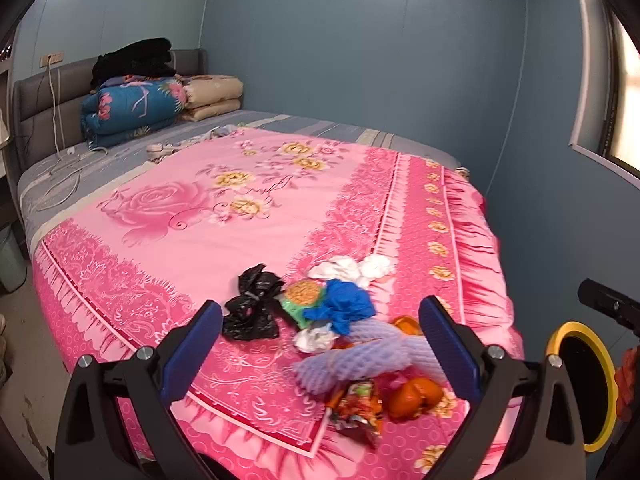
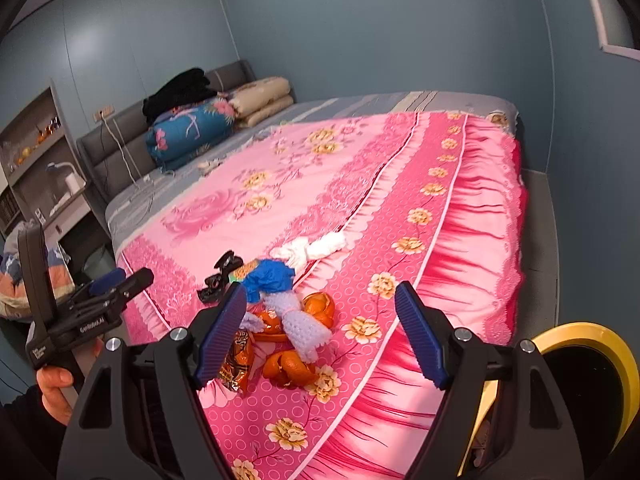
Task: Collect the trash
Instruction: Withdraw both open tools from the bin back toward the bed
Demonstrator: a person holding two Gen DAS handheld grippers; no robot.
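A heap of trash lies on the pink bedspread (image 1: 224, 236) near the foot of the bed: a black plastic bag (image 1: 252, 304), a blue wrapper (image 1: 340, 304), white tissues (image 1: 352, 268), a purple foam net (image 1: 360, 356), orange peels (image 1: 416, 396) and a foil snack wrapper (image 1: 356, 404). My left gripper (image 1: 320, 344) is open, just above and before the heap. My right gripper (image 2: 320, 328) is open, and the peels (image 2: 288, 366) and net (image 2: 300, 324) show between its fingers. A yellow-rimmed bin (image 2: 592, 384) stands at the bed's right corner.
Folded quilts (image 1: 136, 104) and black clothes (image 1: 132, 60) are stacked by the grey headboard. A white cable (image 1: 64, 168) trails over the grey sheet. The left gripper (image 2: 100, 300) shows at the left of the right wrist view. Shelves (image 2: 36, 152) stand beside the bed.
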